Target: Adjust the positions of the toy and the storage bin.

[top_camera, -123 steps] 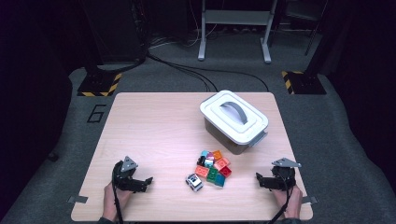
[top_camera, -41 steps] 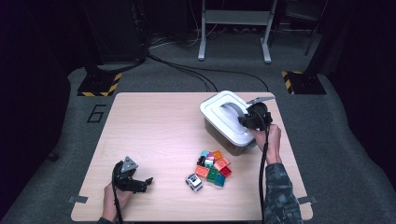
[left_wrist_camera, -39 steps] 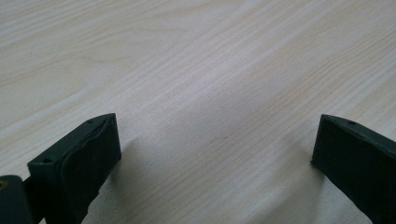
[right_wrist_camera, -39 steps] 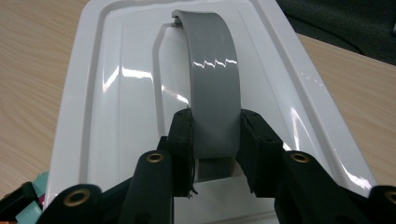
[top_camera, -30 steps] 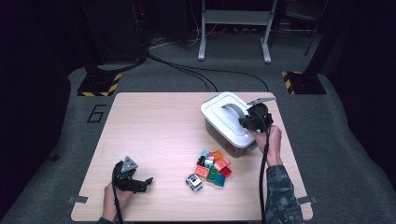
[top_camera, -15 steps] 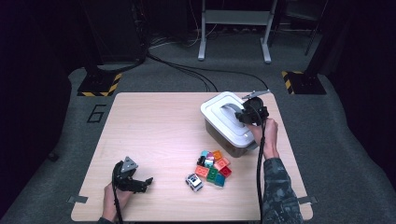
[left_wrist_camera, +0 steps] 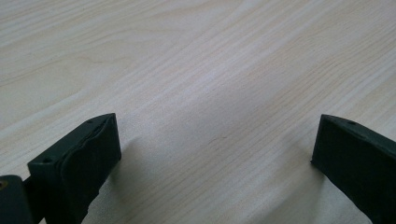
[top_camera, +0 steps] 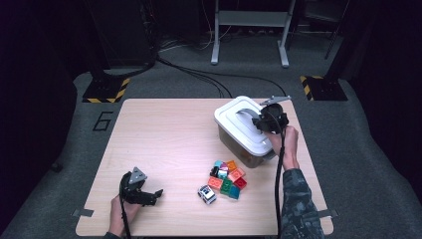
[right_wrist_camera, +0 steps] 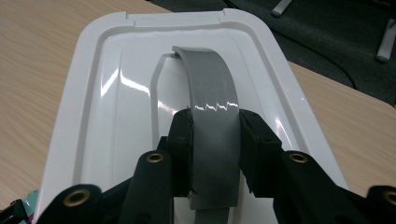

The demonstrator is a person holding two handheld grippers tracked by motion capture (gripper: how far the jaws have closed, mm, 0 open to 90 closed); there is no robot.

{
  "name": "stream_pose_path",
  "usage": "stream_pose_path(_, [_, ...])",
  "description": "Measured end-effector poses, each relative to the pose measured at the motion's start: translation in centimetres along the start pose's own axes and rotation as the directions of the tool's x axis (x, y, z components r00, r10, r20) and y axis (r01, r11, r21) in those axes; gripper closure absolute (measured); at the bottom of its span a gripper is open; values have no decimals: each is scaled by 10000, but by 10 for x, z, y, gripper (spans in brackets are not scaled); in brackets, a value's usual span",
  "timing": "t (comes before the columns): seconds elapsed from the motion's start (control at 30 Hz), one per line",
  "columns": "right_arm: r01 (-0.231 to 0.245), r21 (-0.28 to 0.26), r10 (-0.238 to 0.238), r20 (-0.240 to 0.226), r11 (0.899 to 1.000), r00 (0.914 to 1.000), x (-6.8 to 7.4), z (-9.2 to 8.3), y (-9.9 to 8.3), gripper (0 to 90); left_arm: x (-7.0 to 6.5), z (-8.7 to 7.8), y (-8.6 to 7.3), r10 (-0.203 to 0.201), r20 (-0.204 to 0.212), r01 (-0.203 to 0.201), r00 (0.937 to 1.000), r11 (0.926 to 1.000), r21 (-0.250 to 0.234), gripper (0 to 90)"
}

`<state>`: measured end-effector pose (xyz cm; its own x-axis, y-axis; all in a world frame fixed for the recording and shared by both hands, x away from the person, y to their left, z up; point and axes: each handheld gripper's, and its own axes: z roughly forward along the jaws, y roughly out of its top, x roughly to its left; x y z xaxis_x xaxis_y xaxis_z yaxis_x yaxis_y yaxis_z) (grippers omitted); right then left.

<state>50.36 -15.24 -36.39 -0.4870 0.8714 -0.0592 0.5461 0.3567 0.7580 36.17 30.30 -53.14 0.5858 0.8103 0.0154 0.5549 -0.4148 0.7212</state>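
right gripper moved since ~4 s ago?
Yes. The right gripper went from the table's near right edge forward to the white bin, and is now shut on the lid's grey handle. Left gripper stayed put.

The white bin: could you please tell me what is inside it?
That cannot be seen: the white lid covers the bin. The right gripper grips the lid's grey handle.

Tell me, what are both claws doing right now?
Right claw shut on lid handle. Left claw open, resting on table. Blocks beside box, not in the way.
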Motion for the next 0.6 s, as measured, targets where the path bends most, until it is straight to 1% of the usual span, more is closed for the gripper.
stream_pose_path(0.03, [-22, -37, 22, 11, 10000, 10000, 0, -2, 0, 677, 0, -1, 0, 7, 30, -7, 10000, 10000, 70, 8])
stream_pose_path(0.07, [-101, -105, 101, 12, 9999, 9999, -1, -4, 1, 676, 0, 0, 0, -5, 5, 5, 10000, 10000, -15, 8])
stream_pose_path(0.1, [-5, -181, 6, 8, 9998, 10000, -2, -7, 2, 677, 0, 0, 0, 17, 2, -17, 10000, 10000, -7, 8])
stream_pose_path(0.17, [-6, -286, 9, 102, 9996, 9999, -4, -13, 4, 677, 0, 0, 0, 8, -9, -8, 10000, 10000, 34, 8])
stream_pose_path(0.23, [53, -362, -48, 151, 9993, 9999, -6, -16, 4, 677, 0, 0, 0, 7, -8, -7, 10000, 10000, 22, 8])
stream_pose_path(0.3, [-49, -392, 56, 196, 9992, 9998, -8, -22, 5, 677, 0, 0, 0, 3, 4, -3, 10000, 10000, -7, 8])
stream_pose_path(0.47, [-65, -626, 88, 351, 9980, 9993, -19, -33, 7, 677, 0, 0, 0, 32, 13, -32, 10000, 10000, 22, 8])
stream_pose_path(0.5, [-114, -633, 139, 384, 9979, 9992, -20, -34, 7, 676, 0, 0, 0, 20, 6, -20, 10000, 10000, -14, 8])
stream_pose_path(0.53, [-42, -667, 71, 430, 9978, 9991, -24, -37, 7, 677, 0, 0, 0, 28, 29, -28, 10000, 10000, 37, 8])
stream_pose_path(0.57, [-132, -719, 166, 466, 9973, 9988, -25, -38, 7, 676, 0, 0, 0, 28, 20, -28, 10000, 10000, 25, 8])
stream_pose_path(0.6, [-93, -698, 129, 506, 9975, 9986, -28, -40, 6, 677, 0, 0, 0, 28, 14, -28, 10000, 10000, 50, 8])
